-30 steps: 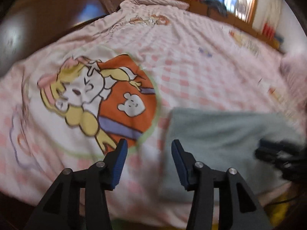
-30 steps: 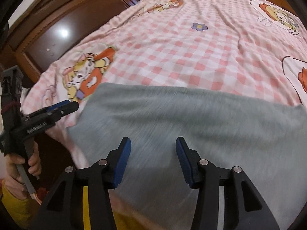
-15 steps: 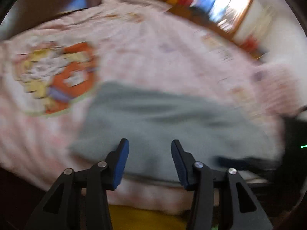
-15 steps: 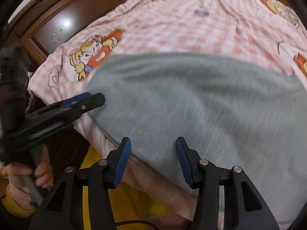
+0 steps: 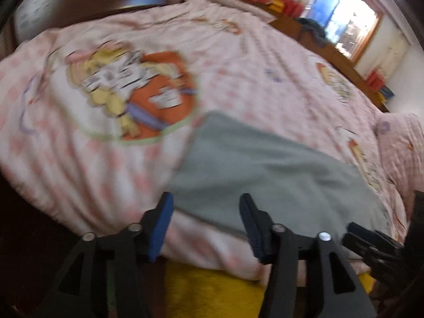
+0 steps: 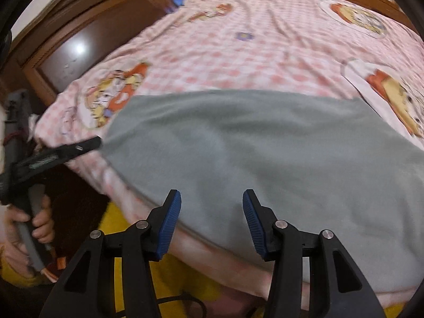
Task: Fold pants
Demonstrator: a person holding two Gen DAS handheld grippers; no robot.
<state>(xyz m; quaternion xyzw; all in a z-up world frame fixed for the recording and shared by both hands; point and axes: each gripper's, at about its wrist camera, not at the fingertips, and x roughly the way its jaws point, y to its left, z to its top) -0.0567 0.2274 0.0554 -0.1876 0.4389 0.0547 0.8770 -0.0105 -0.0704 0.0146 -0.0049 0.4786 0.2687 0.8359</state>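
Note:
The grey pants (image 6: 259, 153) lie flat as a wide folded slab on the near edge of the pink checked bed; they also show in the left wrist view (image 5: 265, 169). My left gripper (image 5: 206, 222) is open and empty, just above the pants' near left corner. My right gripper (image 6: 212, 220) is open and empty, over the pants' near edge. The left gripper shows in the right wrist view (image 6: 79, 147) beside the pants' left end. The right gripper's black fingers (image 5: 371, 241) show at the right of the left wrist view.
The bedspread (image 6: 265, 53) carries cartoon prints (image 5: 132, 92). A dark wooden headboard (image 6: 79, 39) stands along the left. A pink pillow (image 5: 400, 143) lies at the far right. Yellow fabric (image 5: 212, 294) shows below the bed's edge. A wooden ledge and window (image 5: 344, 23) are behind.
Both grippers stayed open. The left view swung back to the left, toward the pants' left corner. The right gripper drew back slightly from the pants' near edge.

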